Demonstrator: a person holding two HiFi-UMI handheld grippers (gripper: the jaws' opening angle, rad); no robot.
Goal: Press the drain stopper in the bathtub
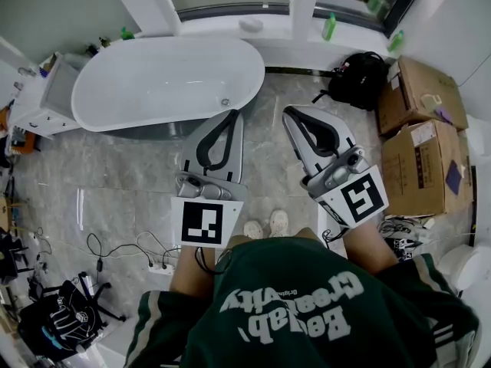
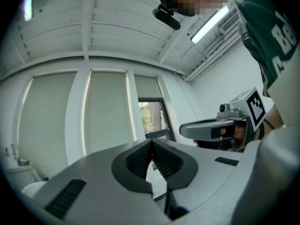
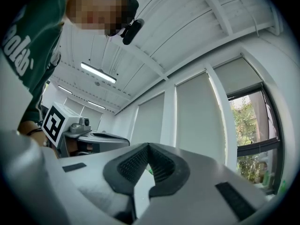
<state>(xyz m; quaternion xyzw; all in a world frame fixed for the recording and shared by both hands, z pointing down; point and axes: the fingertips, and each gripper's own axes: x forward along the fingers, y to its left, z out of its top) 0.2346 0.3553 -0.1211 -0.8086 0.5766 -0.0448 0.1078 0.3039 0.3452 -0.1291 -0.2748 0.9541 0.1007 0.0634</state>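
At waist height, left gripper [image 1: 231, 116] and right gripper [image 1: 292, 114] are both pinched closed on nothing, tips raised (probably just carried). Beyond them, well apart, is the bathtub [image 1: 146, 75], with the drain stopper [image 1: 225, 102] untouched at its near end.

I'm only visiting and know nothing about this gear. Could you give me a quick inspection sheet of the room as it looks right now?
Surface: grey tiled floor; the person stands on it, short of the tub.
Job's things: white bathtub, no water seen; drain stopper near its right end, untouched.
Clutter: black backpack, cardboard boxes, green bottle on the window ledge, black bag.
Grippers: left claw and right claw both shut, nothing between the jaws, touching nothing.
Cables: power strip with leads trailing across the floor at left.
Surroundings: white cabinet beside the tub; windows with blinds.
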